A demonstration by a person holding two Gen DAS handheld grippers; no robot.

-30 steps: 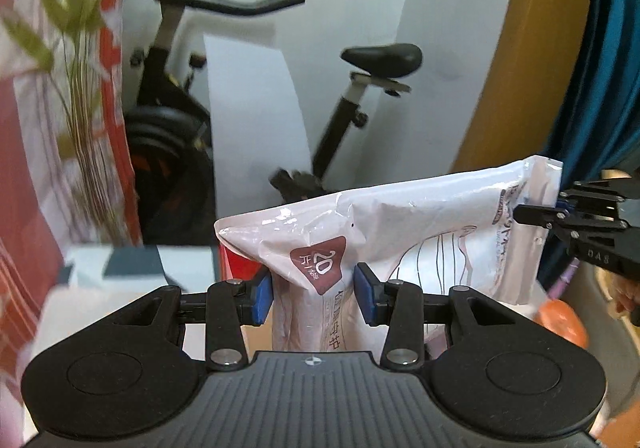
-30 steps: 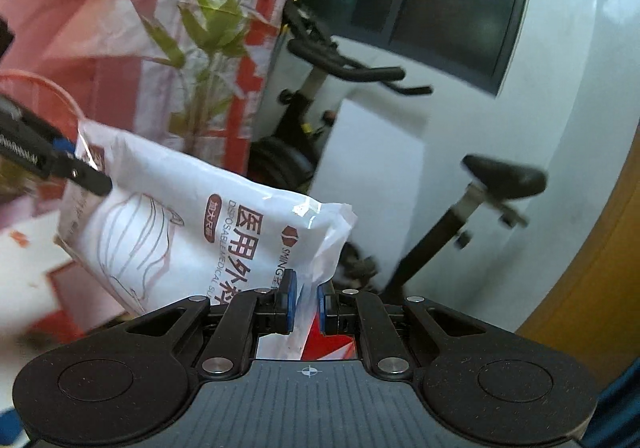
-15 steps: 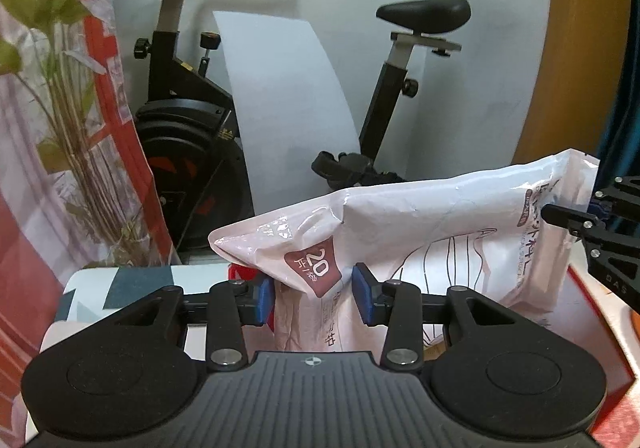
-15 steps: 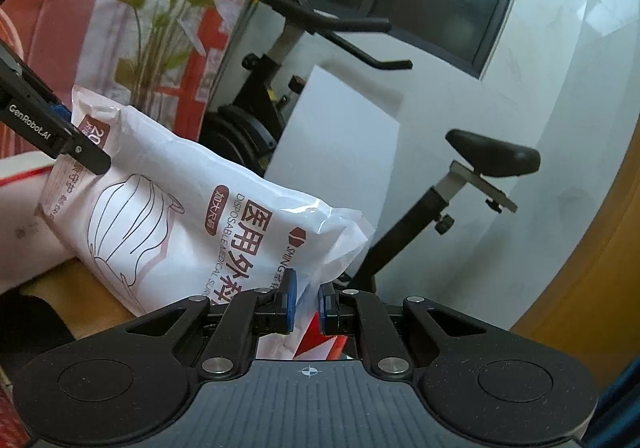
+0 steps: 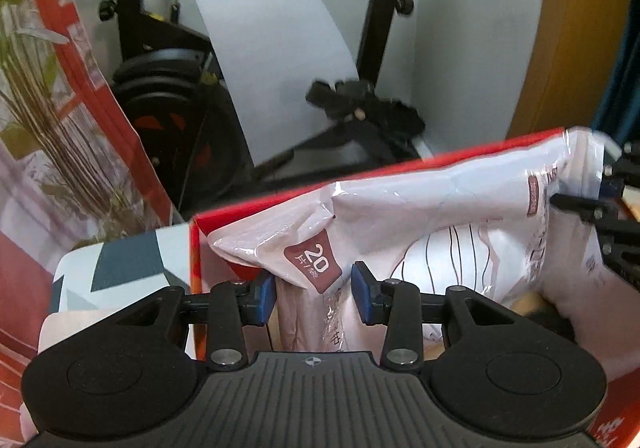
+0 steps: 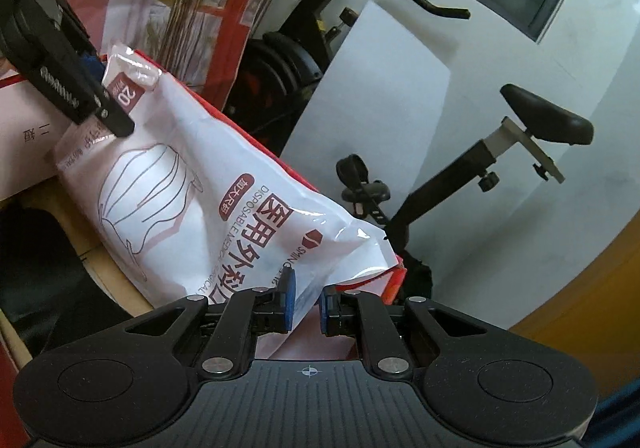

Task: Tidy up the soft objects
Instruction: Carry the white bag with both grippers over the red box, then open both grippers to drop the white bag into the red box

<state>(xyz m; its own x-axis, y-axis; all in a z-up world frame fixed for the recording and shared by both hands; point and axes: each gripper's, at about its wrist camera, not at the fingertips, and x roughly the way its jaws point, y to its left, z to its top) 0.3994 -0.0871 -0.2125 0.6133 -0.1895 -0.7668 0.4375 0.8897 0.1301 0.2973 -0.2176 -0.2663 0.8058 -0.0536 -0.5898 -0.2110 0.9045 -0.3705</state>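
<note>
1. Over the red box [image 5: 404, 177], the mask pack [image 5: 440, 215] hangs between both tools, partly below the rim.
2. Left gripper [image 5: 314, 298]: jaws look parted; the pack's "20" corner sits between the blue pads, firm contact unclear. Right gripper [image 6: 306, 306]: pads pinch the opposite sealed edge.
3. Step, my read: lowering the pack into the box. Next: set it down, then let go on both sides without dragging the film.
4. Long axis runs gripper to gripper, sloping along the box's far wall; printed face toward the right wrist camera, "20" end at the left gripper.
</note>
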